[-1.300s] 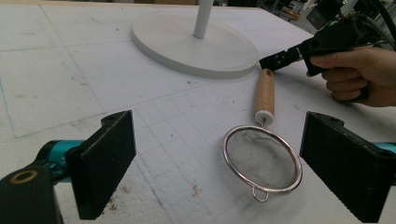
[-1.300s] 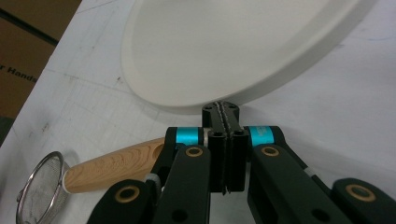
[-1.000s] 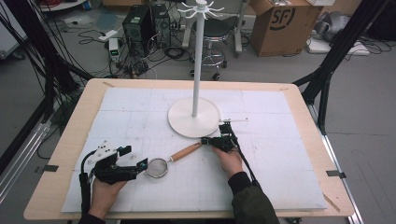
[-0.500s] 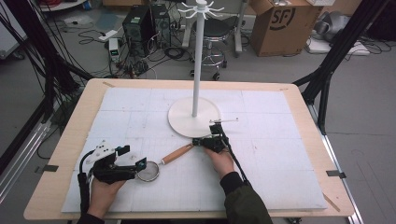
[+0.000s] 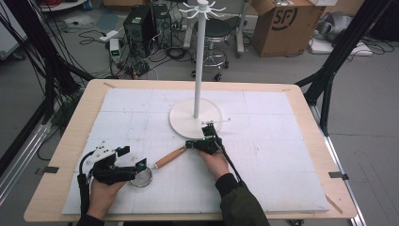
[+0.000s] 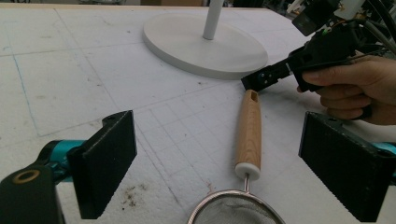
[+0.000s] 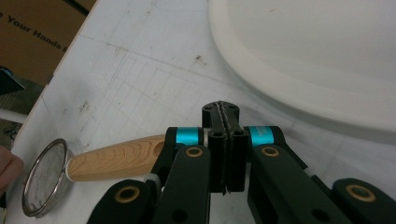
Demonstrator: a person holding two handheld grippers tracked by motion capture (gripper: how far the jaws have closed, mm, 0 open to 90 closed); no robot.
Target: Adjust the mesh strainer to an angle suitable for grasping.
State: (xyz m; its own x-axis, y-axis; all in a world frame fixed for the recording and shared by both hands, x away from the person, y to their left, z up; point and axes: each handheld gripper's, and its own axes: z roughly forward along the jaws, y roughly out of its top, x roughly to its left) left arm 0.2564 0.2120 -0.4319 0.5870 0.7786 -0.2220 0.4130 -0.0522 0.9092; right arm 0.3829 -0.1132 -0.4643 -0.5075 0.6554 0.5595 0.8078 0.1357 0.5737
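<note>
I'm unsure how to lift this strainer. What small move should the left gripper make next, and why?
Probably close the left gripper forward onto the strainer. Its jaws stand wide open on either side of the mesh rim and handle, touching nothing, while the right gripper, jaws shut, sits at the handle's far end.

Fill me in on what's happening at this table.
A person works two handheld grippers over a small strainer with a wooden handle. The left gripper is open, its jaws either side of the strainer. The right gripper is shut, empty, at the handle's far end, beside the white stand's base.
</note>
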